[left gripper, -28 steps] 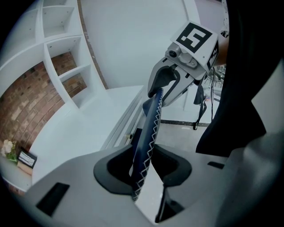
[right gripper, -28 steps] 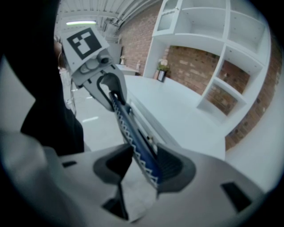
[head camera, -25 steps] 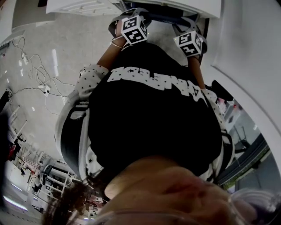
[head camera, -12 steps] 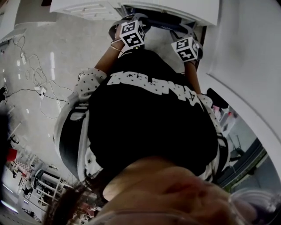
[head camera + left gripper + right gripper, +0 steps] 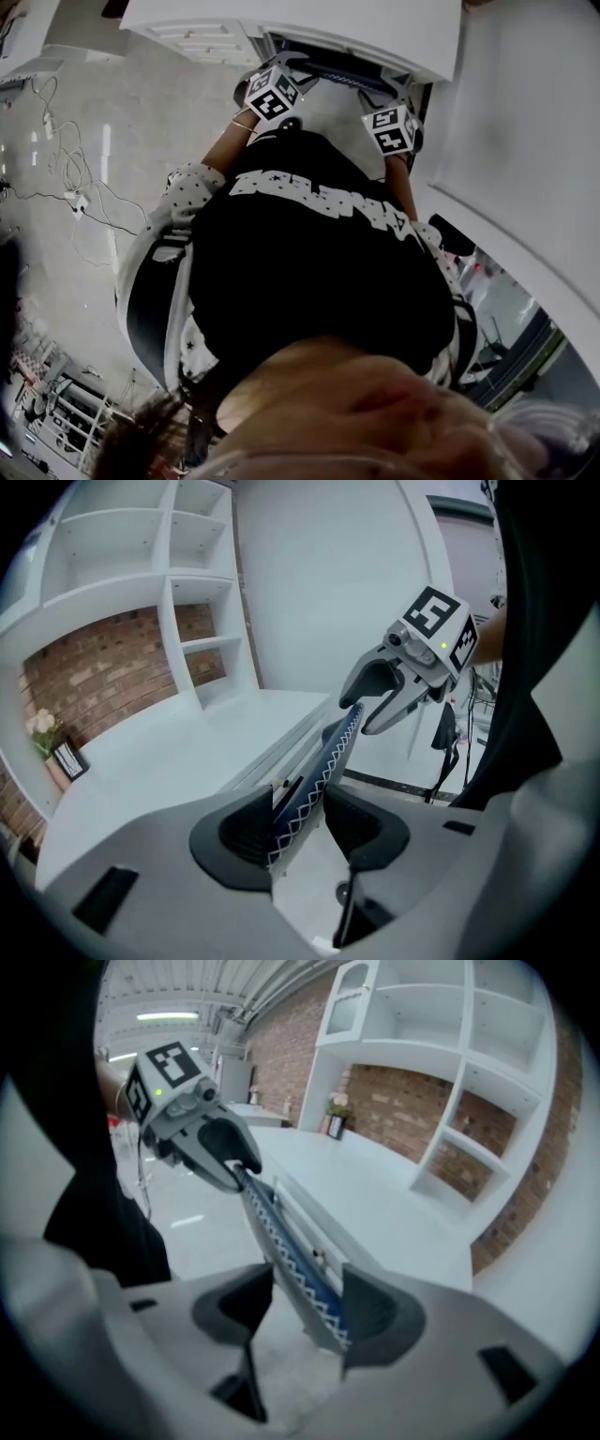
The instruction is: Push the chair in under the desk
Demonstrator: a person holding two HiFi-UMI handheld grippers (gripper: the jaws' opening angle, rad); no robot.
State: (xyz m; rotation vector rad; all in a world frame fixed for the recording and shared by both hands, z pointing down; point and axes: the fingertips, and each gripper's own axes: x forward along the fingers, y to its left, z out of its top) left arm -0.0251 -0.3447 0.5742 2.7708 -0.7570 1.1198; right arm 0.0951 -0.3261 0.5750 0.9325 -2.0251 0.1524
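Observation:
The chair's back (image 5: 342,67) is a dark blue edge with white zigzag stitching, right under the white desk's (image 5: 309,23) front edge. My left gripper (image 5: 286,58) straddles its left end and my right gripper (image 5: 398,84) its right end. In the left gripper view the chair back (image 5: 323,766) runs between my left gripper's (image 5: 300,822) jaws, lying by the left pad with a gap at the right. In the right gripper view the chair back (image 5: 281,1241) sits by the right pad of my right gripper (image 5: 305,1307), gap at the left. Both jaws have just been opening.
White shelves (image 5: 202,602) stand against a brick wall (image 5: 103,667) behind the desk top (image 5: 187,752). A small frame and flowers (image 5: 56,747) sit at its far corner. Cables (image 5: 75,178) trail on the floor at the left. A white panel (image 5: 525,141) stands at the right.
Both grippers stay on the chair back and have crept a little closer to the desk's edge. The left gripper's marker cube has rolled slightly.

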